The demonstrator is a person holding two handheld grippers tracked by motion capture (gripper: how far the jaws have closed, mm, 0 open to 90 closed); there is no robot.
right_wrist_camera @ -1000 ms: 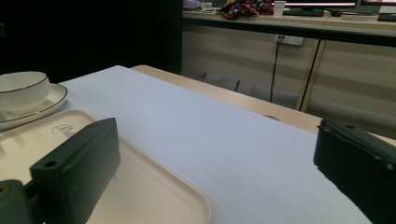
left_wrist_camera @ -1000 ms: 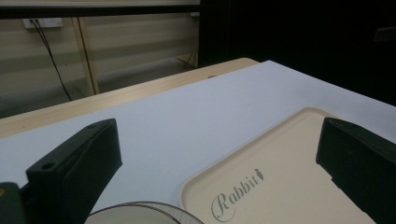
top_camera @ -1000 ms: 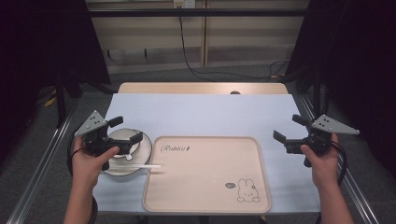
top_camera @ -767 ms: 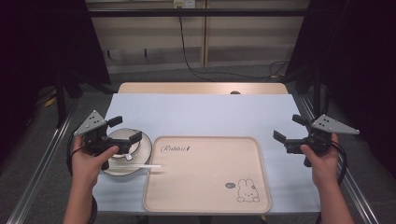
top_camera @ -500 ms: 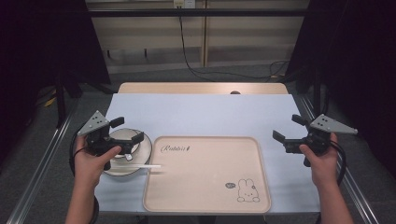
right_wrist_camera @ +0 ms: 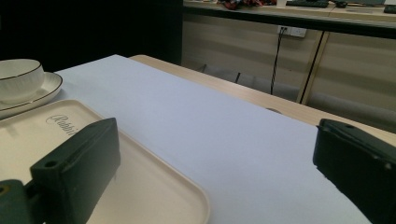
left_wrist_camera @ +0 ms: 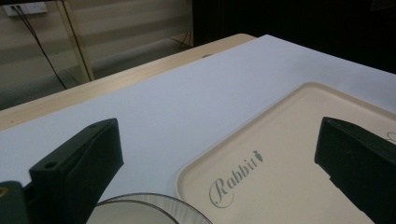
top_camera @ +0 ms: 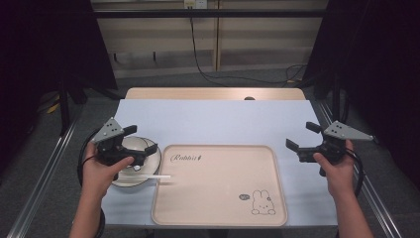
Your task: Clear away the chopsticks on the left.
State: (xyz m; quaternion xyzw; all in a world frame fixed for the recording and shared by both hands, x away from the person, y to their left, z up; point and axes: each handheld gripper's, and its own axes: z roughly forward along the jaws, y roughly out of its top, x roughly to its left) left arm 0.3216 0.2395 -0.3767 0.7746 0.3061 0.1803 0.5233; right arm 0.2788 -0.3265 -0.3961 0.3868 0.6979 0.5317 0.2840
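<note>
A cream tray (top_camera: 218, 188) printed with "Rabbit" and a small bunny lies in the middle of the table. Left of it a white gold-rimmed bowl (top_camera: 134, 144) sits on a matching plate (top_camera: 151, 166). A white spoon handle (top_camera: 148, 176) reaches from the plate onto the tray's edge. My left gripper (top_camera: 140, 139) hovers open over the bowl with nothing between its jaws. In the left gripper view (left_wrist_camera: 217, 140) the bowl's rim (left_wrist_camera: 149, 207) shows below and the tray (left_wrist_camera: 289, 186) ahead. My right gripper (top_camera: 302, 136) is open and empty, just right of the tray. The right gripper view (right_wrist_camera: 215, 140) shows the bowl (right_wrist_camera: 18, 77) far off.
A pale blue mat (top_camera: 213, 121) covers the wooden table (top_camera: 213, 93). Metal rails (top_camera: 44, 178) run along both sides of the table. A cable (top_camera: 218, 74) trails on the floor behind the far edge, in front of a wooden cabinet.
My left gripper has shifted slightly to the right over the bowl. The right gripper has hardly moved.
</note>
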